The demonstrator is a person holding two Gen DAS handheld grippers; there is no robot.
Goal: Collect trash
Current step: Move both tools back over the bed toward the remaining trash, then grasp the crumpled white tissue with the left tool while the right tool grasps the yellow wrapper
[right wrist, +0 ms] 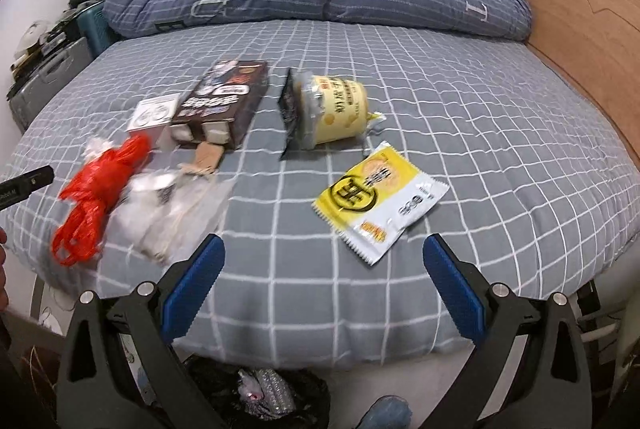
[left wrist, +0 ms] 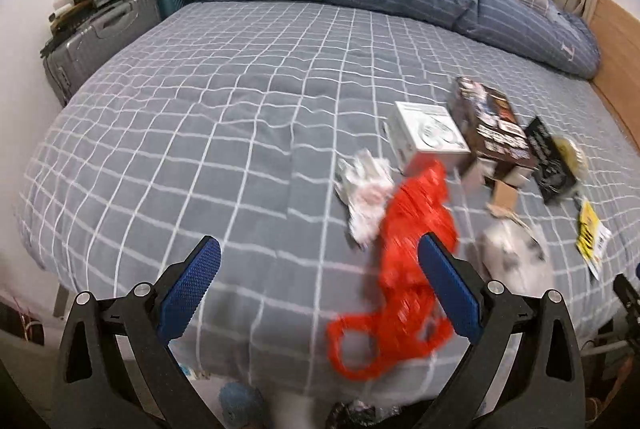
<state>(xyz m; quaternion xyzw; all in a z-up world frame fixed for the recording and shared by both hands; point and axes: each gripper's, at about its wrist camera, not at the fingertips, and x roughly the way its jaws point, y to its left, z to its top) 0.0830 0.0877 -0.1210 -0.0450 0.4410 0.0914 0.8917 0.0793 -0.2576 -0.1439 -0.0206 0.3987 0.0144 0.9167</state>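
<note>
left tool (left wrist: 318, 285): bottom centre of left view, blue ribbed pads spread wide, nothing held; right pad overlaps the red bag in the picture, contact cannot be told
right tool (right wrist: 324, 281): bottom centre of right view, spread wide, empty, hanging over the near bed edge
bin (right wrist: 256, 393): bottom edge of right view, below the bed edge, black liner with crumpled silvery waste inside
red bag (left wrist: 404, 285): lower centre-right of left view, thin crinkly red plastic, bunched and knotted, loop handles toward the near edge; blurred
clear wrap (right wrist: 176, 213): lower left of right view, limp see-through film just beside the red bag, blurred
yellow sachet (right wrist: 380, 201): centre of right view, flat glossy foil packet, serrated ends, nearest item to the right tool
cup tub (right wrist: 332, 109): upper centre, round yellow tub on its side, black torn wrapper against it
brown carton (right wrist: 224, 101): upper centre-left, rigid printed card, end flaps open; small white box touching its left side
bed (left wrist: 200, 129): soft grey quilted cover, white grid
step guess: reaching for first pickup
tip: pinch red bag at bunched middle, not a loose loop; sachet lies flat, so come in low at an edge and scoop against the soft cover
</note>
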